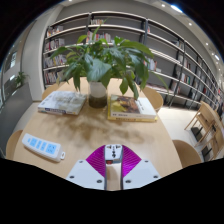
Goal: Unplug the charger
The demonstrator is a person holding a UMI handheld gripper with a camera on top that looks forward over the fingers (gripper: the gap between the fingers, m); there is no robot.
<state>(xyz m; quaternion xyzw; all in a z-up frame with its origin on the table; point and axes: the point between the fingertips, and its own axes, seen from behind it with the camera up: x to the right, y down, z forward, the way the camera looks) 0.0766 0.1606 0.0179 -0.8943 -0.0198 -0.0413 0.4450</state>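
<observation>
My gripper (pixel 113 156) is shut on a small white charger (pixel 114 152), which sits pinched between the two magenta pads (pixel 98 160) near their tips. It is held over the near part of a round wooden table (pixel 95 128). A white power strip (pixel 43 147) with blue sockets lies flat on the table to the left of the fingers, apart from the charger. No cable shows between the two.
A potted green plant (pixel 100 65) stands mid-table, beyond the fingers. Books lie left (pixel 63 102) and right (pixel 132 108) of it. Wooden chairs (pixel 203 125) stand at the right. Tall bookshelves (pixel 175 50) fill the background.
</observation>
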